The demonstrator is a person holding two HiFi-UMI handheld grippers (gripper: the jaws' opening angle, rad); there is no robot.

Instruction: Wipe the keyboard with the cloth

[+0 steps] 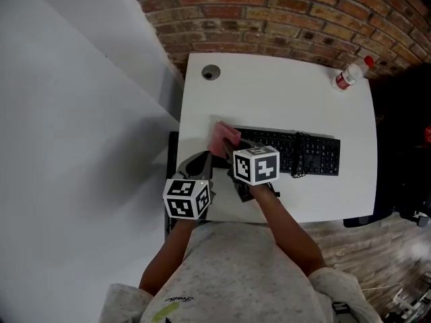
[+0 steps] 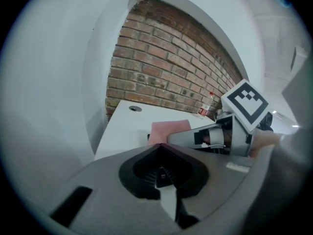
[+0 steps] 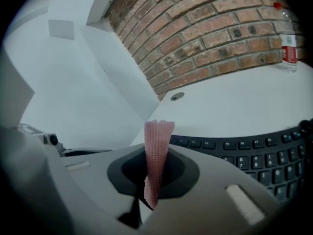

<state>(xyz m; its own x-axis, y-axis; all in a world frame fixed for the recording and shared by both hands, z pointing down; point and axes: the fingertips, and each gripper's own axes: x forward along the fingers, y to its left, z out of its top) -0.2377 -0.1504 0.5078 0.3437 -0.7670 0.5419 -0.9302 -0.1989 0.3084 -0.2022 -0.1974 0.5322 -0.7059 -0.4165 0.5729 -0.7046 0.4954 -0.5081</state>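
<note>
A black keyboard [image 1: 296, 152] lies across the middle of the white table [image 1: 283, 99]. My right gripper [image 1: 229, 151] is shut on a pink cloth [image 1: 223, 137] and holds it at the keyboard's left end. In the right gripper view the cloth [image 3: 157, 146] stands up folded between the jaws, with the keyboard's keys [image 3: 254, 155] just ahead to the right. My left gripper [image 1: 201, 160] hangs shut and holds nothing, just left of the right one by the table's near left corner. From the left gripper view, the cloth [image 2: 168, 130] and the right gripper [image 2: 178, 137] show ahead.
A plastic bottle with a red cap [image 1: 350, 74] lies at the table's far right corner. A round cable hole [image 1: 211, 72] sits at the far left. A brick wall [image 1: 283, 12] runs behind the table; a white wall [image 1: 74, 113] stands to its left.
</note>
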